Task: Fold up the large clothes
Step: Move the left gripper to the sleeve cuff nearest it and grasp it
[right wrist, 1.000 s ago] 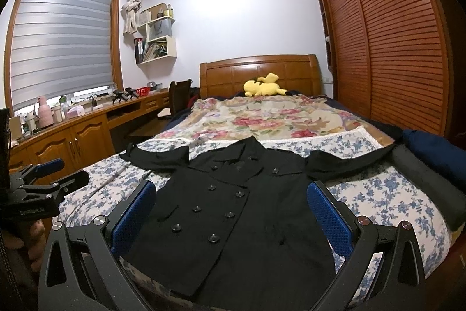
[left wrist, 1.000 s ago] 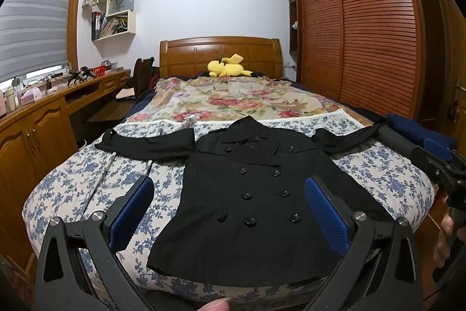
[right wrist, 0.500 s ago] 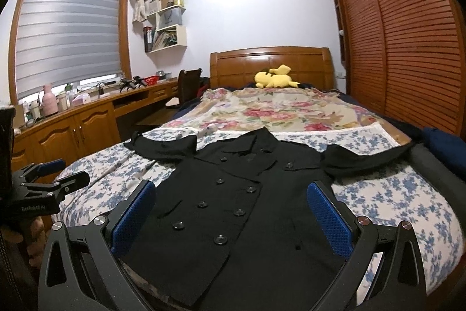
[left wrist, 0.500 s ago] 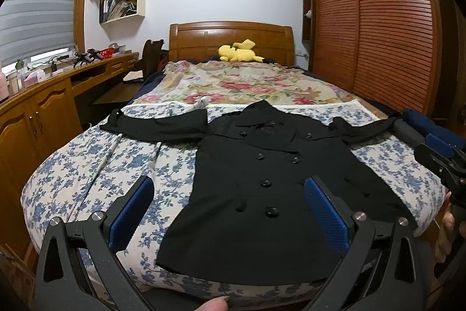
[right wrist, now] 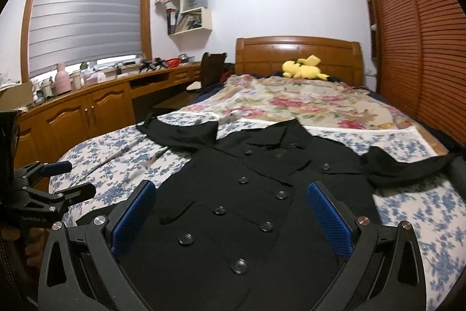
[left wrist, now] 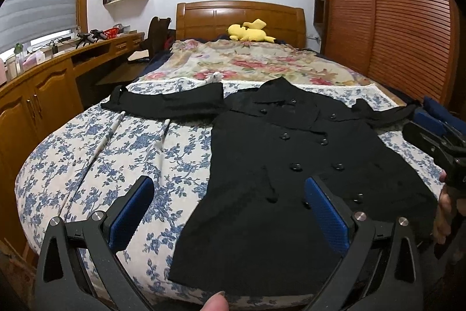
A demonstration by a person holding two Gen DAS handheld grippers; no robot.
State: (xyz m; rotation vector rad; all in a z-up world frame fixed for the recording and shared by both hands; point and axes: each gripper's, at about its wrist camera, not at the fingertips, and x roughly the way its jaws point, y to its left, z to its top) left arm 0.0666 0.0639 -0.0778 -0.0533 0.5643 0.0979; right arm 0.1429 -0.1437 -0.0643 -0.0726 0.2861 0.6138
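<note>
A black double-breasted coat (left wrist: 291, 165) lies flat, front up, on the blue-flowered bedspread (left wrist: 102, 165), both sleeves spread sideways. My left gripper (left wrist: 228, 209) hovers open above the coat's lower left hem, nothing between its blue pads. In the right wrist view the same coat (right wrist: 247, 209) fills the lower frame, and my right gripper (right wrist: 230, 212) stands open over its buttoned front, holding nothing. The right gripper (left wrist: 437, 139) also shows at the left view's right edge, and the left gripper (right wrist: 49, 188) at the right view's left edge.
A floral quilt (left wrist: 247, 63) and a yellow plush toy (left wrist: 250, 32) lie toward the wooden headboard (left wrist: 238, 16). A wooden desk and cabinets (left wrist: 38, 95) run along the left. Slatted wardrobe doors (left wrist: 402, 19) line the right. A person's fingertip (left wrist: 215, 303) shows at the bottom.
Both grippers have moved forward and lower over the coat, which now looks larger. The left view has swung leftward, showing more bedspread. Both grippers stayed open.
</note>
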